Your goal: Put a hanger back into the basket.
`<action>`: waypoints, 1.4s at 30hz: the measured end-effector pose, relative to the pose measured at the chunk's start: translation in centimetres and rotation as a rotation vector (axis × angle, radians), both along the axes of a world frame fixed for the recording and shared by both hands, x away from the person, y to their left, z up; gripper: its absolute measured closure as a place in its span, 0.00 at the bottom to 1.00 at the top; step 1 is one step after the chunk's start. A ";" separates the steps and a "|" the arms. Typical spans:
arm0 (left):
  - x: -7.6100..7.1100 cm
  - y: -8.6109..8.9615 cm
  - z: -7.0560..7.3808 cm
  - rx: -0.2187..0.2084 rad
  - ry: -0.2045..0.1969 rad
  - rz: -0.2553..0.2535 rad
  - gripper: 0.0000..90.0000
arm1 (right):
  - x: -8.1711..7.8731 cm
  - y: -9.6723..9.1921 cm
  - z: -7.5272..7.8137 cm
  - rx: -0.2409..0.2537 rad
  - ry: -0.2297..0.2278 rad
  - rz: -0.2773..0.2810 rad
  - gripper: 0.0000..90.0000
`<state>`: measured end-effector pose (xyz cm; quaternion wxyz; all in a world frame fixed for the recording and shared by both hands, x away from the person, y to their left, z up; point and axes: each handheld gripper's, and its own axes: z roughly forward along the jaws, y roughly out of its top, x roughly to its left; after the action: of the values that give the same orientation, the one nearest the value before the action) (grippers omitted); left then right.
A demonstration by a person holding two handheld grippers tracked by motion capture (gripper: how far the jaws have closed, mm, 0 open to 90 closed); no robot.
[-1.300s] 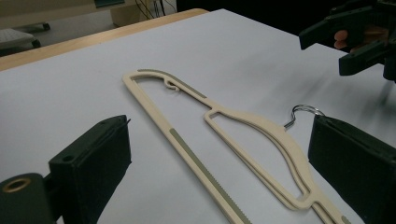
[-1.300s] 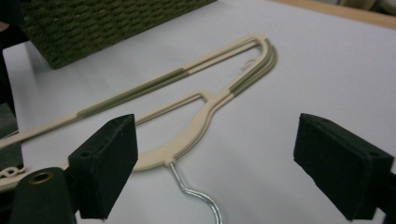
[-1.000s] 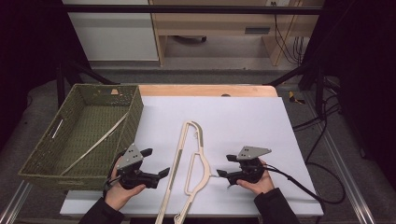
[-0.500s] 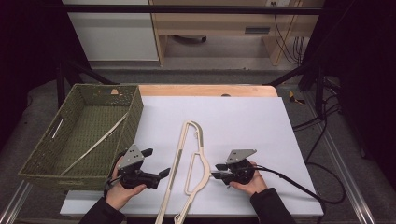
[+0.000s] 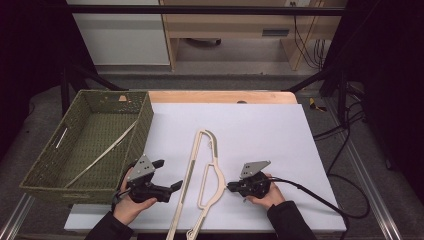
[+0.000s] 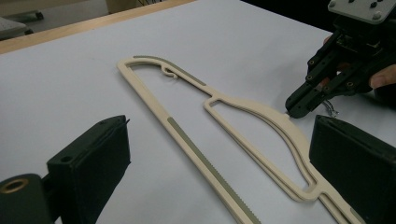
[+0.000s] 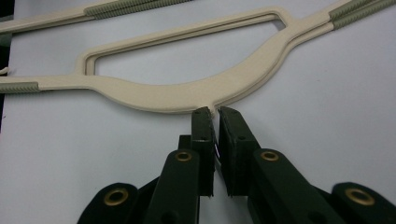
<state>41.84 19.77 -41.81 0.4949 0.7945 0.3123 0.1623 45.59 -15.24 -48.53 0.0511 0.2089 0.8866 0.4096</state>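
A cream hanger point(image 5: 192, 161) with grey-green grip strips lies flat on the white table; it looks like two stacked together. My left gripper point(image 5: 169, 174) rests to its left, jaws wide open with nothing between them, and the hanger point(image 6: 187, 135) lies ahead of it. My right gripper point(image 5: 230, 186) touches the hanger's curved right edge. In the right gripper view the jaws point(image 7: 215, 112) are closed to a narrow slit on a small nub that sticks out of the hanger point(image 7: 163, 95). The right gripper point(image 6: 292, 109) also appears in the left gripper view.
A green woven basket point(image 5: 145, 120) stands at the table's left, close behind my left gripper, with a thin pale strip point(image 5: 100, 152) inside. The white table surface point(image 5: 260, 130) stretches beyond the hanger. A black cable point(image 5: 310, 192) trails right from the right gripper.
My right gripper has slid left to the hanger's curved edge and its jaws now pinch the nub. The left gripper and the hanger have stayed put.
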 end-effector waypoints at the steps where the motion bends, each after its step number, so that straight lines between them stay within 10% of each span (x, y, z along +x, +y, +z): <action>1: 0.0 0.0 0.0 0.002 0.002 -0.001 0.06 | 0.1 0.0 0.0 0.001 -0.001 0.008 0.95; 24: -0.6 -1.6 -0.1 0.024 0.021 -0.036 0.06 | -0.6 -0.4 2.4 0.044 -0.018 0.061 0.99; 42: -0.9 -9.9 0.0 0.156 0.071 -0.168 0.12 | -1.5 0.3 4.4 0.010 0.005 0.027 0.99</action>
<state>40.90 9.83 -41.83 0.4323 0.8591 0.2482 0.1159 44.08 -14.99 -44.15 0.0424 0.1984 0.8873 0.4142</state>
